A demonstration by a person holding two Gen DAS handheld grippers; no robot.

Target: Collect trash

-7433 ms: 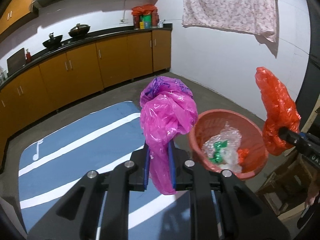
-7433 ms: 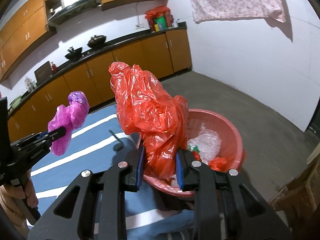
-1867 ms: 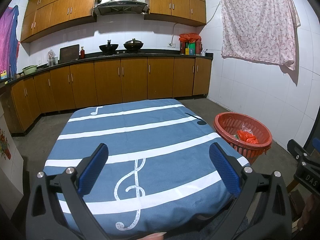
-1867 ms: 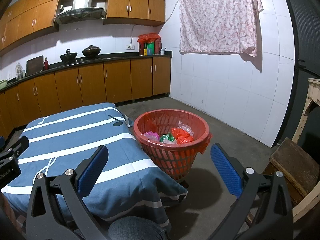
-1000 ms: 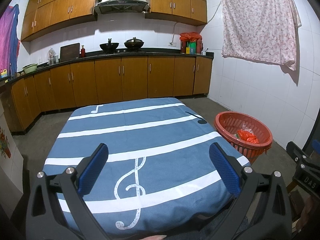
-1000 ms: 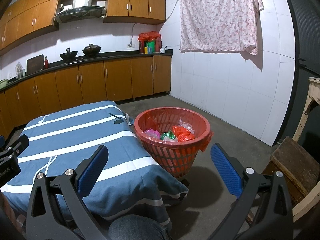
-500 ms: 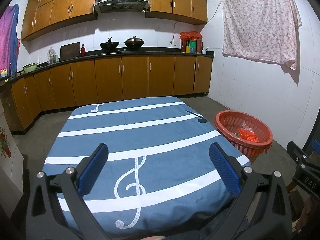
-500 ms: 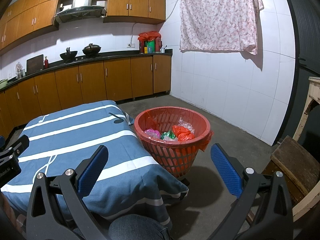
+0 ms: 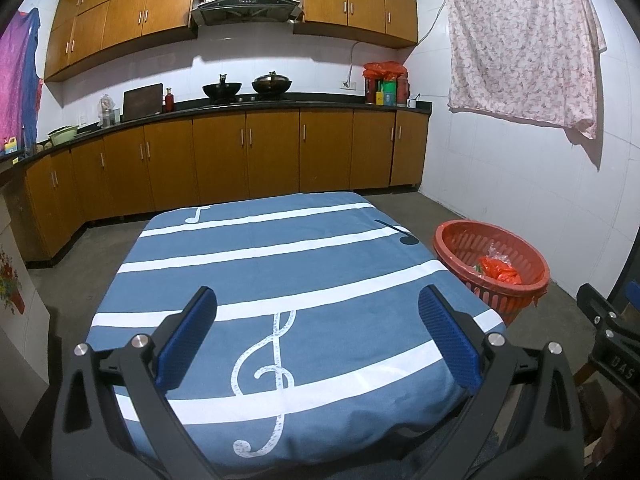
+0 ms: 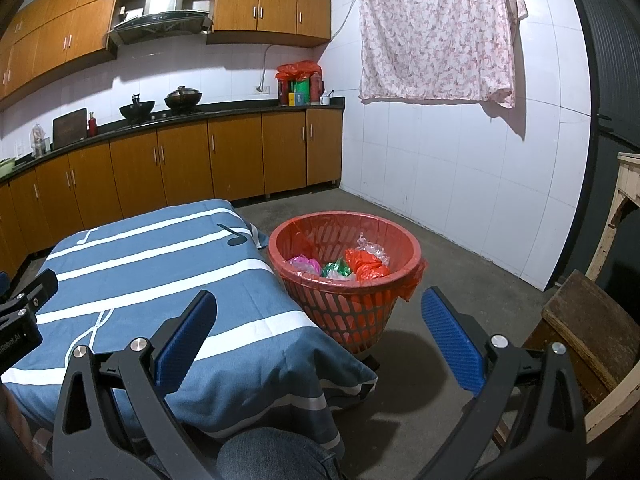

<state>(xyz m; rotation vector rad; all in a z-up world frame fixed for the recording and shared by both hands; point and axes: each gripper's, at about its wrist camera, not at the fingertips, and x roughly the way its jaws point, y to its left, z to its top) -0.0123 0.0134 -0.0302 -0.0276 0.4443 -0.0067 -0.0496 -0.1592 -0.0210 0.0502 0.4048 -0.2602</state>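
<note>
Both grippers, left (image 9: 316, 336) and right (image 10: 318, 338), gape empty; trash (image 10: 366, 264) lies in the basket (image 10: 304, 236).

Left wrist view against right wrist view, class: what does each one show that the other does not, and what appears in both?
Only the left wrist view shows the treble clef on the tablecloth and the purple cloth hanging at far left. Only the right wrist view shows the pink bag and green wrapper in the basket, plus the wooden stool. Both show the red basket, the orange bag, the blue tablecloth and an open gripper: left gripper, right gripper.
</note>
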